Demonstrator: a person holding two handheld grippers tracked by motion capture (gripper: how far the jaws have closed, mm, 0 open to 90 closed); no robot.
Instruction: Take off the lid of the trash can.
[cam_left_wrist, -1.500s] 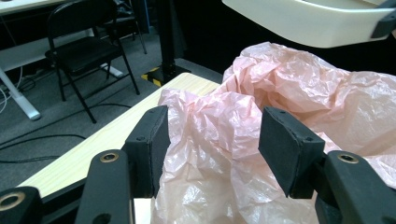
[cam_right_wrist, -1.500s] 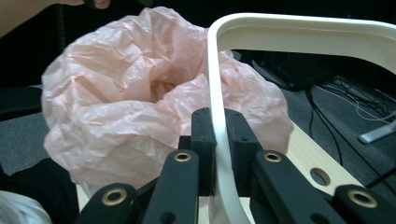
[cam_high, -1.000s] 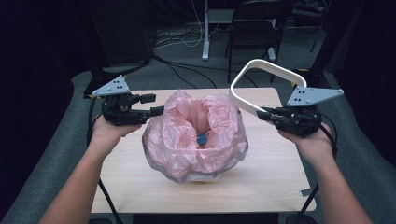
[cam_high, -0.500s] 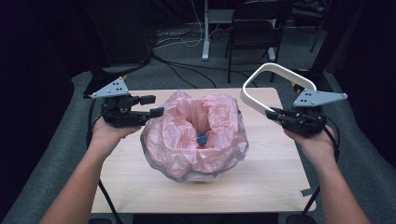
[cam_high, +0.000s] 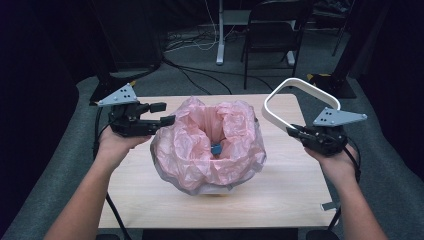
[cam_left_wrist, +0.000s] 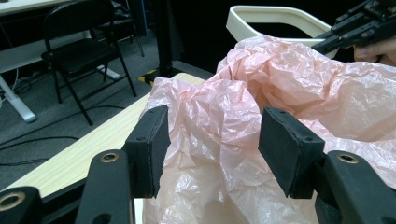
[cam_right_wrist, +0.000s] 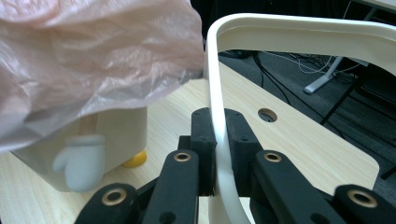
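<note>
1. The worktop (cam_high: 280, 200) is a pale wooden board, and my forearms come in over its near edge.
2. At its middle stands a cream bin (cam_right_wrist: 119, 128), lined with a crumpled pink plastic bag (cam_high: 207, 145) that billows over the bin's rim and hides most of it in the high view. A small blue thing (cam_high: 216, 148) lies down in the bag's hollow.
3. The white ring-shaped frame (cam_high: 295, 102) hangs in the air just right of the bag, tilted, its far side raised above the worktop's right rear corner.
4. My right tool (cam_high: 291, 131) is clamped on the frame's near edge; in the right gripper view the white band runs up between the two pads, which press it from both sides.
5. My left tool (cam_high: 167, 114) sits at the bag's left side, jaws standing apart. In the left gripper view a fold of the pink plastic bulges between the pads; the left pad touches it, the right pad stands clear of it.
6. A white mitten shape (cam_right_wrist: 81, 161) shows on the bin's wall, with a small yellow thing (cam_right_wrist: 132, 160) at the bin's foot.
</note>
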